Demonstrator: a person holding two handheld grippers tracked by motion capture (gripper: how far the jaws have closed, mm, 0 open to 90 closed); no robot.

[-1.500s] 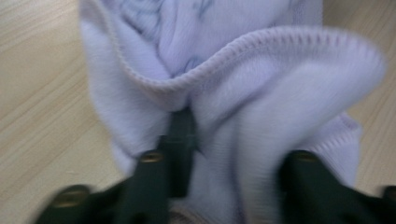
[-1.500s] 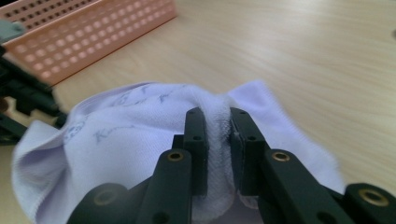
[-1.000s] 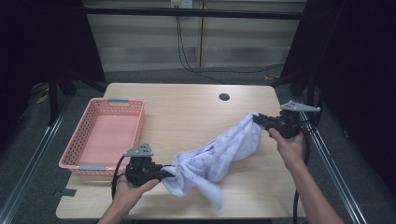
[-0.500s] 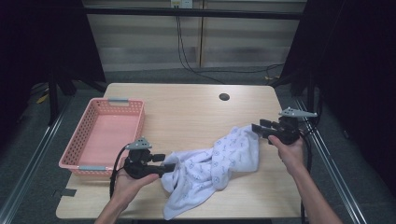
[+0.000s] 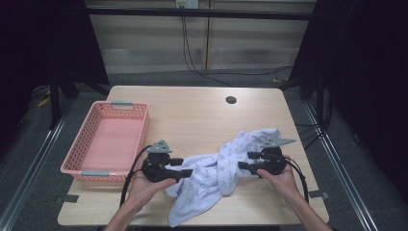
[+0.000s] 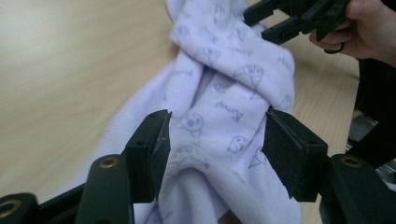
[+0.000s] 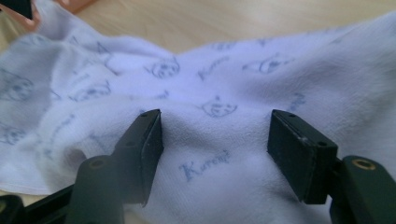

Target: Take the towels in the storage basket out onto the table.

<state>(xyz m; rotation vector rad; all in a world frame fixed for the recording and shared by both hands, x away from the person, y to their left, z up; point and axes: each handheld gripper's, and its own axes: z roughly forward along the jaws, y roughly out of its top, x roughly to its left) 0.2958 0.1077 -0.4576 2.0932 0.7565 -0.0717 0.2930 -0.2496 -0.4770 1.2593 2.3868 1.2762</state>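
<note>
The white towel (image 7: 219, 135) carries a repeated blue script word reading roughly "Karen" or "Kareng", the last letters unclear, set among small printed cartoon faces. No other legible text or numbers.

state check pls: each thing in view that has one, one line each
towel: crumpled and twisted, lying on the table, one corner over the near edge
basket: upright, nothing in it
left gripper: open, jaws just widened, towel between the fingers but not pinched
right gripper: open, jaws just widened, fingers apart over the towel
table: bears the towel and basket
</note>
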